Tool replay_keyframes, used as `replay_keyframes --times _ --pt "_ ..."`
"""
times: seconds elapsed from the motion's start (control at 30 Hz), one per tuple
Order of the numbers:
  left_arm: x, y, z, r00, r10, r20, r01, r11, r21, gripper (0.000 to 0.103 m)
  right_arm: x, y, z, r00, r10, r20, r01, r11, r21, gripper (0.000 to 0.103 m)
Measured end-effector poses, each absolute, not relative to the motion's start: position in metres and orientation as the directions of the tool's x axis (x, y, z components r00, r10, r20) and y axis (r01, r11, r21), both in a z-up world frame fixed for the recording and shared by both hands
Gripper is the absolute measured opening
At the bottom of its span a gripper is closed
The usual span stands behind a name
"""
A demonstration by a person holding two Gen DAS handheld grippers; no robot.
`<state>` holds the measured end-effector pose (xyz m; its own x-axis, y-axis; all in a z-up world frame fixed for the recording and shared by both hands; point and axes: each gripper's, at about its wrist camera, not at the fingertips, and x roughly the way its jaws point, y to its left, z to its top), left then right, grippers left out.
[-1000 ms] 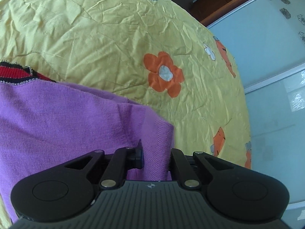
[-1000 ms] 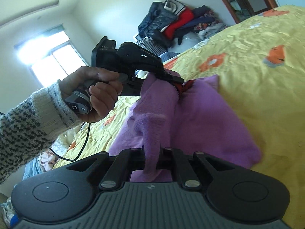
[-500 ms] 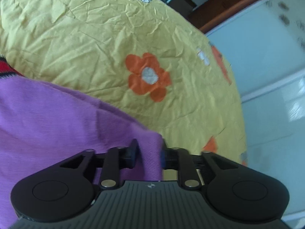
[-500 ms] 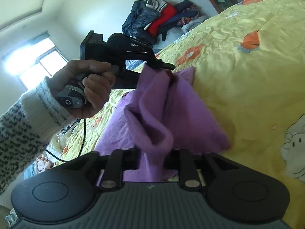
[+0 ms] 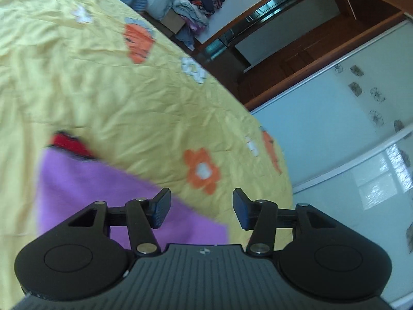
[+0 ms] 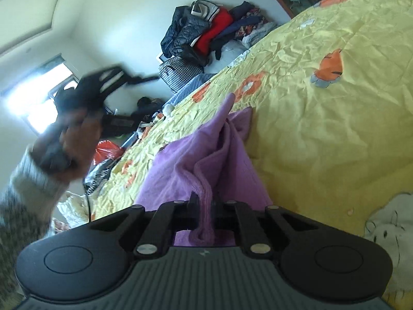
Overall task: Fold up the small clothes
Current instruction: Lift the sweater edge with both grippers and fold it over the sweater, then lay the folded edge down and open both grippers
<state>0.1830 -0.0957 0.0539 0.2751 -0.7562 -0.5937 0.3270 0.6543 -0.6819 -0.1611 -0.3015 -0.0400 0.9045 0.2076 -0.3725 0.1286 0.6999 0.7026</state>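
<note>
Your left gripper point(image 5: 201, 211) has its jaws apart with nothing between them; they have just been opening, and the purple garment point(image 5: 103, 196) lies below and to the left of them on the yellow bedspread point(image 5: 103, 98), not touching either pad. Your left wrist view is the only one showing the red trim point(image 5: 69, 144) at the garment's far edge, and the pale sliding wardrobe doors point(image 5: 335, 134) beside the bed. Your right gripper point(image 6: 206, 206) has its jaws together, clamped on a bunched fold of the same purple garment point(image 6: 196, 155), after a brief opening and closing again; the cloth rises from the bedspread point(image 6: 322, 134) in a tented ridge toward the pads. Your right wrist view alone shows your left hand point(image 6: 74, 139), blurred, holding the left gripper point(image 6: 144, 78) up in the air, apart from the garment and left of it. That view also shows the knitted sleeve point(image 6: 25, 196), the heap of dark and red clothes point(image 6: 206, 31) against the far wall, and a bright window point(image 6: 38, 98). Both views show orange flower prints on the bedspread.
</note>
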Motion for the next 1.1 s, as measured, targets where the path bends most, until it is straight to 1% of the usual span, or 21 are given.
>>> replay_keyframes --times 0.07,0.13,0.2,0.27,0.3,0.33,0.37,0.4,0.47,0.53,0.57,0.6,0.63,0.73,0.8,0.87,0.93,1.0,1.03,1.07,1.1 --pt "0.172 -0.071 0.047 0.286 -0.731 -0.620 0.326 0.682 -0.654 0.055 -0.161 -0.303 -0.043 0.891 0.195 -0.411 0.161 0.709 0.687 0.008" --pt "0.156 -0.052 0.042 0.276 -0.720 -0.636 0.344 0.692 -0.635 0.057 -0.163 -0.307 -0.053 0.873 0.204 -0.443 0.200 0.679 0.706 0.008" --pt "0.133 -0.039 0.038 0.269 -0.711 -0.649 0.368 0.699 -0.613 0.060 -0.165 -0.306 -0.051 0.872 0.200 -0.447 0.194 0.697 0.690 0.008" --pt "0.103 -0.034 0.037 0.256 -0.721 -0.644 0.422 0.683 -0.596 0.067 -0.160 -0.302 -0.040 0.869 0.199 -0.452 0.167 0.743 0.648 0.011" --pt "0.088 -0.031 0.036 0.245 -0.733 -0.635 0.441 0.667 -0.600 0.075 -0.154 -0.304 -0.037 0.861 0.215 -0.460 0.159 0.746 0.647 0.013" --pt "0.072 -0.031 0.033 0.234 -0.746 -0.624 0.462 0.650 -0.604 0.079 -0.148 -0.308 -0.034 0.859 0.223 -0.461 0.159 0.739 0.654 0.030" --pt "0.058 -0.030 0.030 0.223 -0.757 -0.615 0.471 0.636 -0.612 0.080 -0.140 -0.311 -0.031 0.862 0.229 -0.452 0.141 0.748 0.649 0.052" --pt "0.046 -0.030 0.027 0.207 -0.766 -0.608 0.482 0.621 -0.618 0.080 -0.132 -0.313 -0.028 0.865 0.227 -0.447 0.126 0.764 0.633 0.060" --pt "0.025 -0.031 0.022 0.204 -0.774 -0.599 0.496 0.610 -0.618 0.080 -0.107 -0.317 -0.027 0.837 0.264 -0.479 0.112 0.774 0.624 0.065" --pt "0.008 -0.036 0.018 0.202 -0.772 -0.603 0.530 0.604 -0.595 0.082 -0.086 -0.324 -0.031 0.826 0.301 -0.477 0.095 0.760 0.643 0.067" --pt "0.003 -0.039 0.016 0.209 -0.767 -0.606 0.539 0.608 -0.583 0.083 -0.076 -0.323 -0.032 0.814 0.323 -0.483 0.065 0.775 0.629 0.063" --pt "0.000 -0.042 0.014 0.217 -0.758 -0.615 0.541 0.618 -0.570 0.085 -0.069 -0.324 -0.033 0.807 0.335 -0.487 0.050 0.782 0.621 0.048" --pt "-0.003 -0.047 0.012 0.220 -0.751 -0.622 0.547 0.623 -0.559 0.085 -0.065 -0.327 -0.033 0.800 0.343 -0.493 0.055 0.776 0.629 0.010" --pt "-0.001 -0.057 0.012 0.227 -0.755 -0.615 0.547 0.621 -0.562 0.086 -0.064 -0.332 -0.022 0.818 0.347 -0.459 0.017 0.783 0.622 0.009" --pt "0.003 -0.063 0.011 0.254 -0.735 -0.629 0.536 0.648 -0.540 0.087 -0.062 -0.338 -0.012 0.831 0.340 -0.440 0.009 0.783 0.622 0.009" --pt "0.007 -0.066 0.009 0.285 -0.708 -0.647 0.527 0.679 -0.511 0.091 -0.060 -0.347 -0.006 0.845 0.321 -0.428 0.015 0.786 0.618 0.009" --pt "0.010 -0.068 0.001 0.292 -0.682 -0.671 0.528 0.700 -0.481 0.093 -0.057 -0.355 -0.011 0.838 0.301 -0.456 0.054 0.785 0.617 0.009" --pt "0.011 -0.070 -0.008 0.283 -0.659 -0.697 0.534 0.712 -0.456 0.091 -0.051 -0.360 -0.029 0.801 0.333 -0.498 0.075 0.769 0.635 0.010" --pt "0.012 -0.069 -0.007 0.285 -0.660 -0.695 0.533 0.712 -0.457 0.091 -0.051 -0.363 -0.036 0.792 0.341 -0.506 0.094 0.751 0.654 0.015" --pt "0.015 -0.067 -0.004 0.278 -0.666 -0.692 0.528 0.708 -0.470 0.091 -0.054 -0.363 -0.039 0.784 0.323 -0.531 0.122 0.758 0.641 0.040" --pt "0.021 -0.065 0.001 0.275 -0.673 -0.686 0.520 0.705 -0.483 0.092 -0.059 -0.362 -0.037 0.785 0.302 -0.541 0.128 0.775 0.619 0.060"
